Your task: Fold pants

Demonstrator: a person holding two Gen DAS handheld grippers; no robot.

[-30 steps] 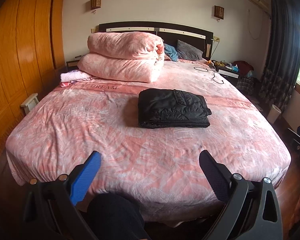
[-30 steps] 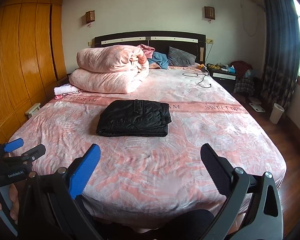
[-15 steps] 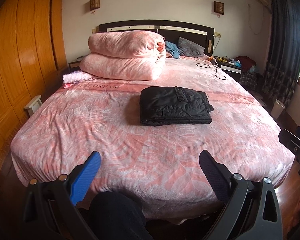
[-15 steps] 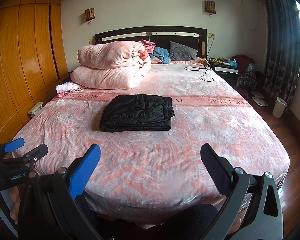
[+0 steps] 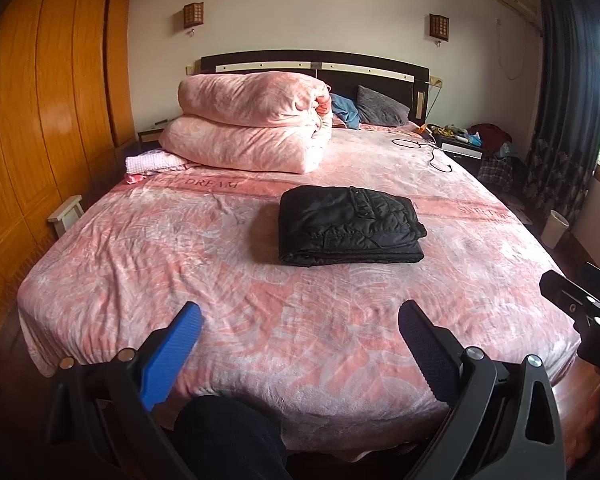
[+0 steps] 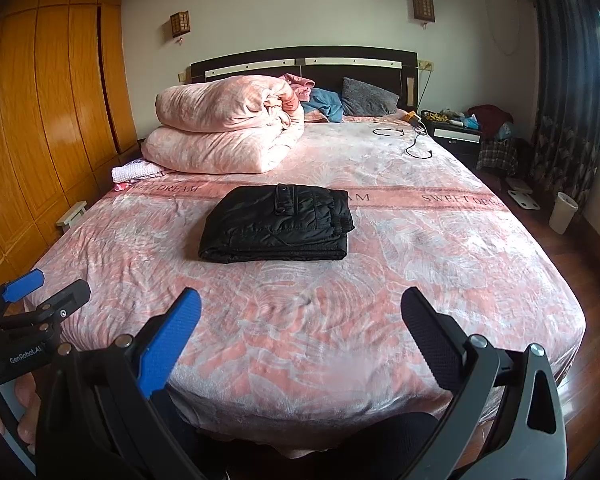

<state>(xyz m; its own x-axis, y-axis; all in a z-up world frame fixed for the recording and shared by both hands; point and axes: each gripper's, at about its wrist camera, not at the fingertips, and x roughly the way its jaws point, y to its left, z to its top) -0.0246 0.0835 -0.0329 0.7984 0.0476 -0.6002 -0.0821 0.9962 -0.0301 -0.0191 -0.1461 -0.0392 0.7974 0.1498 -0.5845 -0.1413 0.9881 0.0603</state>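
Folded black pants (image 5: pixel 350 226) on pink bed (image 5: pixel 140 264), both claws (image 5: pixel 300 330) (image 6: pixel 300 320) spread, empty.

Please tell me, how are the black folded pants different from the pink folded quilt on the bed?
The black pants lie flat in a low, compact stack near the middle of the bed; the pink quilt is a tall, puffy bundle close to the headboard. The pants contrast with the bedcover; the quilt nearly matches it. The quilt looks far bulkier. Both are folded and rest on the bed, untouched.
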